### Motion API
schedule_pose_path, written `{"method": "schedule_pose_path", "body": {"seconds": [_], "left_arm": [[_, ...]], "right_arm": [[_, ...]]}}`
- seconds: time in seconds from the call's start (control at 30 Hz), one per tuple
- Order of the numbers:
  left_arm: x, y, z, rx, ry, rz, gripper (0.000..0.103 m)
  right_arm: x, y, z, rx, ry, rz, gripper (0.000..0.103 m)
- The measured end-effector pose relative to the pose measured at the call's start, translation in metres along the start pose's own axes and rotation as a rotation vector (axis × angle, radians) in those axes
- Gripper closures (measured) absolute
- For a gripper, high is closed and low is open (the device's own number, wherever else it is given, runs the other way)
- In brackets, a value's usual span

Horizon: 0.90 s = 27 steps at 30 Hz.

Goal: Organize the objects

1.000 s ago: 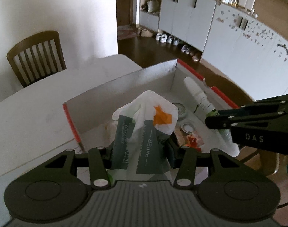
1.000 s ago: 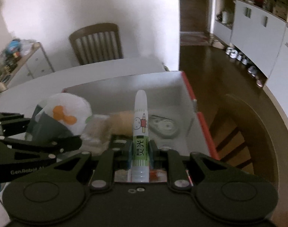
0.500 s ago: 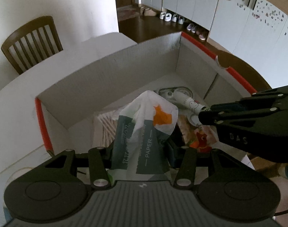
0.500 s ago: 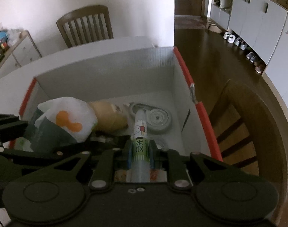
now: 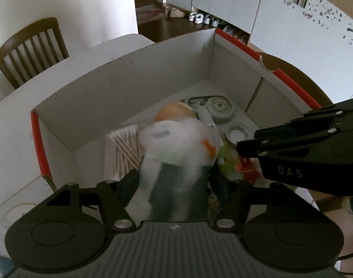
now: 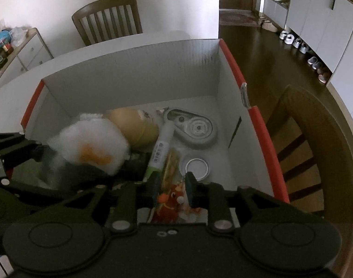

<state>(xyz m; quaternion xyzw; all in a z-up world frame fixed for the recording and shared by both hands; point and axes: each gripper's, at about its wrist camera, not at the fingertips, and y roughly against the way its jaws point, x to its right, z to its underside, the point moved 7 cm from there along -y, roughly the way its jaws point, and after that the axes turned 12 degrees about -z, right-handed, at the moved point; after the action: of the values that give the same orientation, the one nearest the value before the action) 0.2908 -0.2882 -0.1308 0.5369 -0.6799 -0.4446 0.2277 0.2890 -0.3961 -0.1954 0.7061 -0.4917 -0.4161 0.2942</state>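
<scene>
Now the white surface (image 5: 19, 106) carries a large white cardboard box (image 6: 134, 74) with red-edged rims, and both grippers reach down into it from the near side. Inside the box, on the left, the tissue pack (image 5: 176, 153), white with an orange mark and blurred in both views, sits between the fingers of the left gripper (image 5: 174, 180); the jaws have just been opening and stand apart, with the pack loose between them. Beside it lie a bundle of cotton swabs (image 5: 124, 148) to its left and a tan rounded object (image 6: 133, 125) behind it. Toward the far right corner rests a grey correction-tape dispenser (image 6: 192, 127). The glue stick (image 6: 161, 147), white with a green end, lies on the box floor, leaning against the tan object, its near end just beside the left finger of the right gripper (image 6: 171, 185); those jaws have just been parting and no longer clamp it. A small round lid (image 6: 196, 168) and a red toy (image 6: 169, 202) lie near the gripper.
</scene>
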Motion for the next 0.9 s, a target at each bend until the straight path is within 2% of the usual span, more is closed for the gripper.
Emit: {"method": "schedule_pose_path", "body": {"seconds": [0.37, 0.53, 0.63, 0.9], "left_arm": [[-0.014, 0.022, 0.011, 0.064, 0.066, 0.052, 0.035], [-0.024, 0.04, 0.017, 0.127, 0.087, 0.032, 0.035], [-0.033, 0.053, 0.018, 0.171, 0.107, 0.011, 0.035], [-0.057, 0.093, 0.025, 0.249, 0.189, 0.049, 0.035]], "right_arm": [[-0.012, 0.03, 0.002, 0.041, 0.083, 0.024, 0.068], [-0.023, 0.045, 0.003, 0.069, 0.129, 0.042, 0.058], [-0.03, 0.055, 0.004, 0.092, 0.155, 0.056, 0.056], [-0.054, 0.084, 0.006, 0.149, 0.169, 0.03, 0.052]]}}
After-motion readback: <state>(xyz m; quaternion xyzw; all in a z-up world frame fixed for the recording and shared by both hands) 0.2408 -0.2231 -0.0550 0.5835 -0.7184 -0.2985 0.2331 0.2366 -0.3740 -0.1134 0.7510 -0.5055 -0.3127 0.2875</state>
